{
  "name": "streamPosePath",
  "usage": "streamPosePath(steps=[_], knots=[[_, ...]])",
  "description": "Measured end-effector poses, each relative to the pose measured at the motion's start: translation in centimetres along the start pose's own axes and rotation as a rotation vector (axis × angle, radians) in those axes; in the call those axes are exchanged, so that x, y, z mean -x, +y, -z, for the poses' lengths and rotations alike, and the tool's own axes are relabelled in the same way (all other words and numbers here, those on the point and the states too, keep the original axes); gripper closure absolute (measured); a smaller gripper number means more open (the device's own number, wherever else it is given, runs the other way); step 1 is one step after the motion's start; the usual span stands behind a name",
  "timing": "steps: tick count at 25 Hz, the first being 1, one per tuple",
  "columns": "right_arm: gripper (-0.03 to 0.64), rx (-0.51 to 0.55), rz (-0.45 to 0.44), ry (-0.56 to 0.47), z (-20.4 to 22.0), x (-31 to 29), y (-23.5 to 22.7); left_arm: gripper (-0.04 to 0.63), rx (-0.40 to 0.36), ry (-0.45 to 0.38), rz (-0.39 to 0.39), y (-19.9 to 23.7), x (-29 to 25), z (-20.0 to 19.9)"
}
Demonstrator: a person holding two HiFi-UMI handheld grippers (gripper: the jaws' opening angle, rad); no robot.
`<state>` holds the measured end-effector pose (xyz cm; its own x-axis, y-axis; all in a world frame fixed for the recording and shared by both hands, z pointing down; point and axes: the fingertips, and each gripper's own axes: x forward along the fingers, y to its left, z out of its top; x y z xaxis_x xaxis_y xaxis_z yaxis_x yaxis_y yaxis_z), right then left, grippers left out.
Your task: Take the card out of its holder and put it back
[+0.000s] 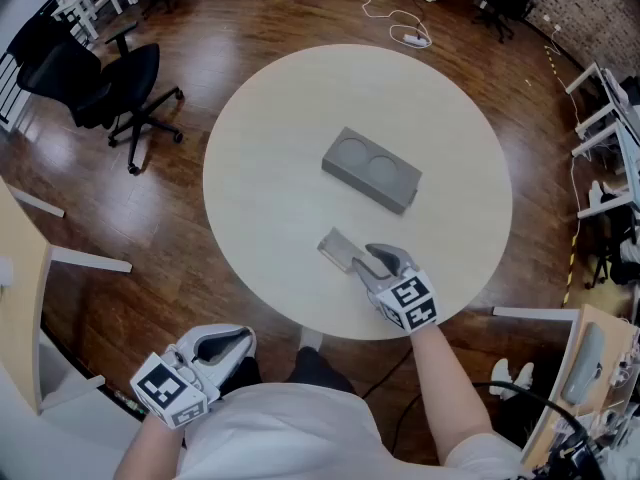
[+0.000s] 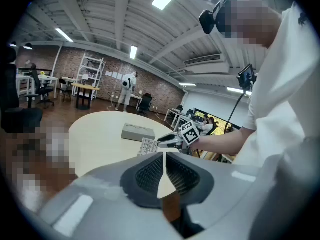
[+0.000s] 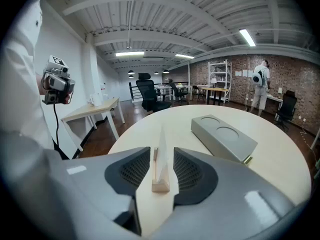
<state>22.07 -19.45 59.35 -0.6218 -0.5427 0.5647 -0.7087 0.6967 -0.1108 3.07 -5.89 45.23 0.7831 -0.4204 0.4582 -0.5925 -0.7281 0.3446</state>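
Observation:
A clear card [image 1: 338,249] stands in a small wooden holder [image 3: 161,185] on the round cream table [image 1: 270,118], near its front edge. My right gripper [image 1: 360,258] is down at the card from the right. In the right gripper view the card [image 3: 161,149] shows edge-on between the two pads, with a gap on each side, so the right gripper [image 3: 161,151] is open around it. My left gripper [image 1: 228,343] hangs off the table at the lower left, apart from everything. Its jaws [image 2: 164,156] meet at the tips with nothing between them.
A grey block [image 1: 371,169] with two round recesses lies at the table's middle, just beyond the card. A black office chair [image 1: 120,88] stands on the wood floor at the left. A power strip [image 1: 412,38] and cable lie behind the table. Wooden desks flank me.

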Motion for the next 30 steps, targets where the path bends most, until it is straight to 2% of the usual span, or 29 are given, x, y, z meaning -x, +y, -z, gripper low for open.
streamPosePath(steps=[6, 9, 11, 15, 23, 30], knots=[[0.482, -0.003, -0.073, 0.027, 0.2, -2.2, -1.6, 0.574, 0.043, 0.008, -0.051, -0.6, -0.8, 0.8], [0.529, -0.006, -0.073, 0.030, 0.0, -2.6, -1.5, 0.574, 0.049, 0.006, -0.065, -0.3, -0.7, 1.0], [0.586, -0.006, -0.078, 0.027, 0.1, -2.7, -1.4, 0.574, 0.049, 0.000, -0.066, -0.3, -0.5, 1.0], [0.595, -0.009, -0.092, 0.029, 0.2, -2.4, -1.2, 0.574, 0.048, -0.018, -0.068, 0.1, 0.6, 0.9], [0.595, -0.003, -0.061, 0.023, -1.9, -0.9, -1.2, 0.574, 0.049, -0.053, -0.083, 1.8, 3.5, 1.6], [0.595, 0.074, 0.025, -0.002, -6.0, 1.9, -0.1, 0.574, 0.017, -0.108, -0.072, 3.1, 6.4, 1.9]])
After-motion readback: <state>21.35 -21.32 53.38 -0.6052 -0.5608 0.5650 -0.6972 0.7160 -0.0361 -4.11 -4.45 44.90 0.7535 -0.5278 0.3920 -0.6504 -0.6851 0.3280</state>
